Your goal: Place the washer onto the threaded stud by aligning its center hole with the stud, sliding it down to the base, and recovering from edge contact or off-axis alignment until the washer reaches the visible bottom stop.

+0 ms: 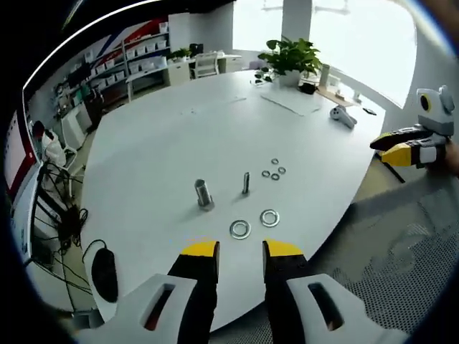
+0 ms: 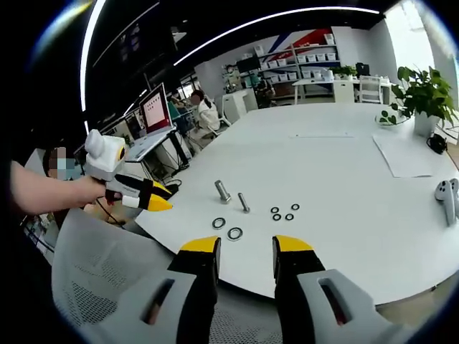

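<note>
- The white tabletop (image 1: 179, 136) spreads wide before me, an office with shelves and desks behind it.
- A mesh chair back (image 2: 107, 265) sits below my right jaws, at the tabletop's near edge.
- A potted plant (image 1: 290, 57) stands at the far end of the tabletop, a sheet of paper (image 1: 290, 100) lying just before it.
- My left gripper (image 1: 240, 251) hangs over the near edge, its yellow-tipped jaws parted with nothing between them.
- My right gripper (image 2: 246, 247) hovers off the edge, jaws likewise apart and holding nothing.
- A white handheld controller (image 1: 343, 116) lies near the paper.
- A stout bolt (image 1: 204, 193) stands upright beside the thinner threaded stud (image 1: 245, 183), the two close but apart.
- The nearer washer (image 1: 239, 229) lies flat on the tabletop just ahead of my left jaws, a second large washer (image 1: 270, 218) just beside it; neither is on the stud.
- Four small washers (image 1: 273, 170) cluster beyond the stud.
</note>
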{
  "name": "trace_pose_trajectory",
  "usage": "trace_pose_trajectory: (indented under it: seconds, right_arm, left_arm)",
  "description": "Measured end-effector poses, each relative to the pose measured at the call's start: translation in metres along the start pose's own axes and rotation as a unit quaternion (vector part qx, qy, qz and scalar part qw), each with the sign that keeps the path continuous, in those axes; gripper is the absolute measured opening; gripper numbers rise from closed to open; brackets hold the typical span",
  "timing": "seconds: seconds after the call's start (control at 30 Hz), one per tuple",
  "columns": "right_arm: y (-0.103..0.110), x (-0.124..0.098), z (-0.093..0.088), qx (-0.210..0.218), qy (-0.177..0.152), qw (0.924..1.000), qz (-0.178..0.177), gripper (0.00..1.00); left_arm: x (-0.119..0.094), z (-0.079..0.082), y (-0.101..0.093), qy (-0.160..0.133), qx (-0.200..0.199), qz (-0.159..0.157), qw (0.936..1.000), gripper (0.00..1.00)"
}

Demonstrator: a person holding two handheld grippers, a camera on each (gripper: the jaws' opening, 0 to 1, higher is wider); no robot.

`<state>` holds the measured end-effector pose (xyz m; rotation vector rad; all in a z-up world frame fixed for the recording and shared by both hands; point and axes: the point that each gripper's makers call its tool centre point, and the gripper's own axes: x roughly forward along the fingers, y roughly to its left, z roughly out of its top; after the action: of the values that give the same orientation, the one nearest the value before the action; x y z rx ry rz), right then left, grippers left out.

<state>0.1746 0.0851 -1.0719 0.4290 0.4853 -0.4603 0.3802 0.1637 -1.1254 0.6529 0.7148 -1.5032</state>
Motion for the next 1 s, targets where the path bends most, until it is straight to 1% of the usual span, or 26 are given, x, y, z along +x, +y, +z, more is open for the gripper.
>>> trace_pose_trajectory:
  seconds: [0.07,0.17,0.27,0.4,0.43,0.53,0.63,0.7,0.73,0.83,0.93,1.0]
  right_arm:
    - [-0.001,0.000,0.000,0.000,0.002,1.0000,-0.001,0.32]
    - [-0.001,0.000,-0.002,-0.002,0.005,1.0000,-0.001,0.32]
    - [-0.002,0.001,-0.002,-0.001,0.006,1.0000,-0.003,0.32]
    - [-0.003,0.000,-0.002,0.001,0.005,1.0000,-0.006,0.32]
    - [-0.003,0.000,-0.002,0.000,0.005,1.0000,-0.006,0.32]
    - [-0.004,0.000,-0.002,0.000,0.004,1.0000,-0.007,0.32]
    - [-0.005,0.001,-0.003,0.000,0.008,0.9999,-0.008,0.32]
    - [-0.006,0.001,-0.003,0.001,0.007,0.9999,-0.010,0.32]
    - [-0.006,0.001,-0.003,0.002,0.006,0.9999,-0.010,0.32]
    - [-0.007,0.001,-0.002,0.002,0.005,0.9999,-0.012,0.32]
    - [-0.008,0.001,-0.003,0.002,0.006,0.9999,-0.014,0.32]
    - [-0.008,0.001,-0.003,0.002,0.006,0.9999,-0.014,0.32]
  left_arm:
    - [0.007,0.000,-0.001,0.008,-0.005,-0.006,0.9999,0.23]
    - [0.024,-0.006,0.000,0.029,0.015,-0.009,0.9994,0.23]
    - [0.031,-0.006,-0.002,0.041,0.022,-0.014,0.9988,0.24]
    - [0.049,-0.010,-0.002,0.063,0.028,-0.024,0.9974,0.25]
    - [0.053,-0.012,-0.003,0.073,0.032,-0.025,0.9965,0.25]
    - [0.064,-0.017,-0.003,0.085,0.039,-0.029,0.9952,0.26]
    - [0.073,-0.018,-0.006,0.097,0.045,-0.035,0.9937,0.27]
    - [0.079,-0.023,-0.004,0.111,0.054,-0.039,0.9916,0.27]
    - [0.083,-0.023,-0.006,0.116,0.059,-0.040,0.9907,0.27]
    - [0.088,-0.022,-0.009,0.125,0.059,-0.044,0.9894,0.28]
    - [0.096,-0.022,-0.006,0.131,0.052,-0.047,0.9889,0.28]
    - [0.099,-0.024,-0.005,0.139,0.057,-0.048,0.9875,0.28]
